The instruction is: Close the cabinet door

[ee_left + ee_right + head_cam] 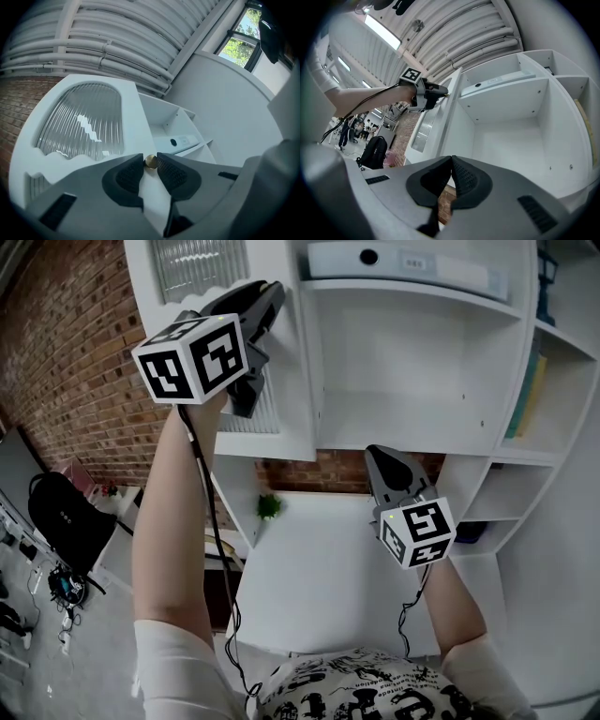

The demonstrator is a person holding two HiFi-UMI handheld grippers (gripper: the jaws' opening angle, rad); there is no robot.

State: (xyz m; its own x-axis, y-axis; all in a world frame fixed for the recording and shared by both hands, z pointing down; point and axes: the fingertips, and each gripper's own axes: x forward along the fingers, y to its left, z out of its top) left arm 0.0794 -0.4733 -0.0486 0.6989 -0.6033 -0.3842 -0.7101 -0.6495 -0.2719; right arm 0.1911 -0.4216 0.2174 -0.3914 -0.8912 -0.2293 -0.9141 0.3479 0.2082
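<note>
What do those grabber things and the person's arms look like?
The left gripper and right gripper are grey plastic, each with two dark, bumpy pads at the tips. Each carries a white cube with black square patterns. Thin black cables run back along the arms. The person wears a white short-sleeved top with black print.

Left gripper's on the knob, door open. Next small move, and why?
Probably swing the left gripper toward the cabinet, bringing the door shut: its jaws pinch the knob, the door stands wide open, and the right gripper is shut and empty.
</note>
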